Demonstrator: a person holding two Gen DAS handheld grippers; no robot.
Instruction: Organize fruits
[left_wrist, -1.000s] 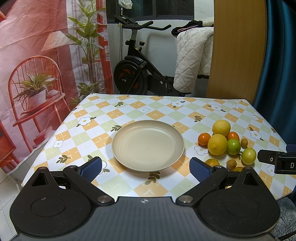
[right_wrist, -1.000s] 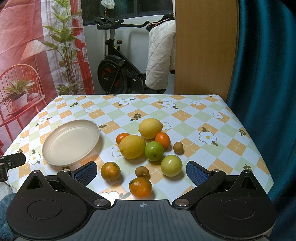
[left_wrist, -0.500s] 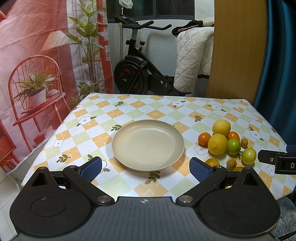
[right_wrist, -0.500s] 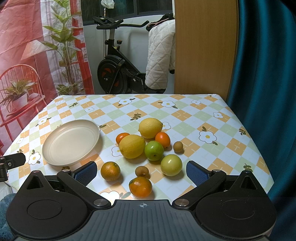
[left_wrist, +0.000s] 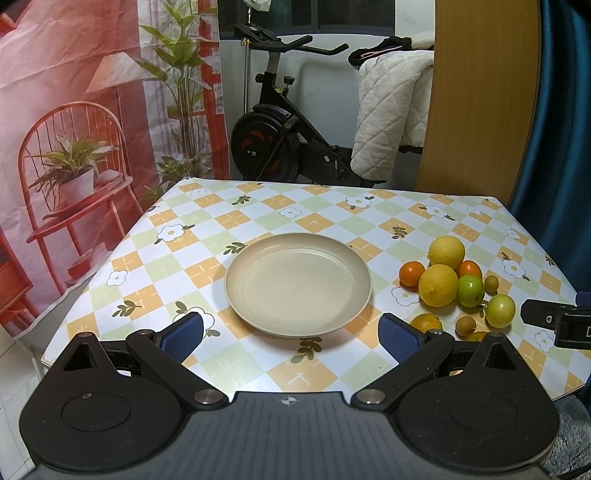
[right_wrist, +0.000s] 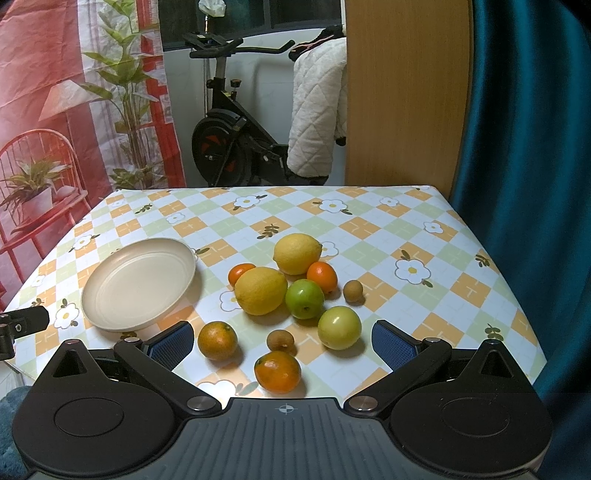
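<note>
No fruit moved yet: plate (right_wrist: 138, 284) bare. Both grippers, left gripper (left_wrist: 291, 332) and right gripper (right_wrist: 282, 341), spread wide, empty. Next: grasp nearest orange (right_wrist: 277, 371) beside plate.

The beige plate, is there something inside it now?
No. The beige plate holds nothing; its whole inside shows in both views. All fruits, like the nearest lemon, lie on the tablecloth beside it.

A table (right_wrist: 436, 236) in a checked, flowered cloth carried a bare cream plate (right_wrist: 138, 282) ahead-left of the right tongs, with lemons (right_wrist: 260, 290), oranges (right_wrist: 217, 340) and green fruit (right_wrist: 305, 298) clustered straight ahead.
</note>
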